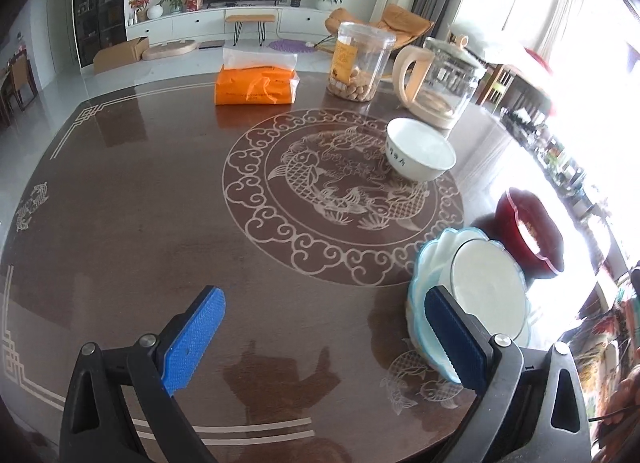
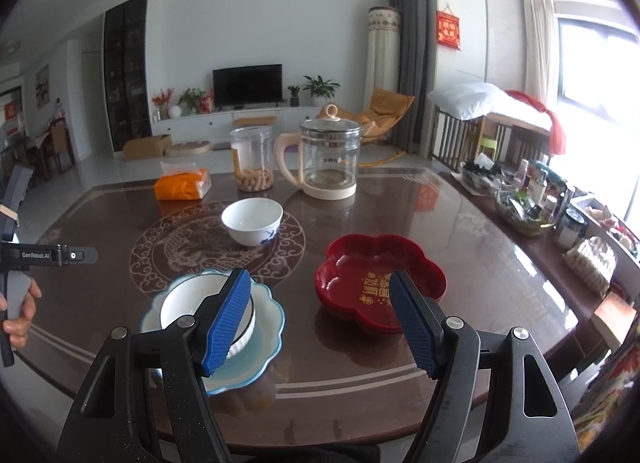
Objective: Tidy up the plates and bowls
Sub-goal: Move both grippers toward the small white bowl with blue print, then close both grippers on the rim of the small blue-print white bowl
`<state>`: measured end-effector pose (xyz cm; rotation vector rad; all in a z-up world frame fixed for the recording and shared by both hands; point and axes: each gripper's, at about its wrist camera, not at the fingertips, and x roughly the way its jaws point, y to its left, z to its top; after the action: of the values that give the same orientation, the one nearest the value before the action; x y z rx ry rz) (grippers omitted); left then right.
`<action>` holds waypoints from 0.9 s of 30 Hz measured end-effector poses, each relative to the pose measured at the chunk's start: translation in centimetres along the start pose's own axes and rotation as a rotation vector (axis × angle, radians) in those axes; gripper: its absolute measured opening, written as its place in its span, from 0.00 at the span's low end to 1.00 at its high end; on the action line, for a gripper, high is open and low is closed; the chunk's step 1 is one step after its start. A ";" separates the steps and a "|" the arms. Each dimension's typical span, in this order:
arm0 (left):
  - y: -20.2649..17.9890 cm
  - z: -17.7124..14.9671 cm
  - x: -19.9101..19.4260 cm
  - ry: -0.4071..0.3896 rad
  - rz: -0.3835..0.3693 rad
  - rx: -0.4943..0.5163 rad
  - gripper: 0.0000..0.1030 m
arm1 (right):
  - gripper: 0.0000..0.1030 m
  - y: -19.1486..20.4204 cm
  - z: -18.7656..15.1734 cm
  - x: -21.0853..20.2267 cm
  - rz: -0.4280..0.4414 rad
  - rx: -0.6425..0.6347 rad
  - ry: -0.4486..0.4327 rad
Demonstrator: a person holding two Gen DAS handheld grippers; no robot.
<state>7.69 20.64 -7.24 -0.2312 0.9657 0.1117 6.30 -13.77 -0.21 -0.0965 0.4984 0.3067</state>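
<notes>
Holding both the left gripper (image 1: 324,339) and right gripper (image 2: 322,323) with jaws apart and empty, I judge the loose white bowl (image 2: 253,220) lies ahead-left of the right one, beyond the bowl nested in the blue plate (image 2: 262,333), with the red dish (image 2: 360,283) ahead-right and the kettle (image 2: 329,161) behind.

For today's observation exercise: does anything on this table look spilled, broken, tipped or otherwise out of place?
Nothing stands out. The white bowl stands upright alone on the table, another white bowl sits inside the blue scalloped plate, and the red flower-shaped dish lies flat. No spill or damage is visible.
</notes>
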 end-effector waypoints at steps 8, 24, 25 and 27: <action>0.1 2.3 2.2 0.005 0.089 0.055 0.97 | 0.73 0.0 2.4 3.8 0.033 -0.039 0.087; -6.2 15.8 12.4 0.049 -0.054 0.068 0.89 | 0.73 -0.9 8.1 22.8 0.293 0.154 0.451; -6.6 16.2 13.4 0.067 -0.057 0.069 0.87 | 0.73 -1.0 8.1 23.9 0.311 0.177 0.470; -7.1 16.9 15.2 0.099 -0.074 0.053 0.82 | 0.73 -1.1 8.4 26.1 0.326 0.214 0.507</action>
<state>31.26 17.81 -9.51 -0.2253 1.0555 0.0067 32.27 -6.53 -5.49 0.1209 1.0514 0.5502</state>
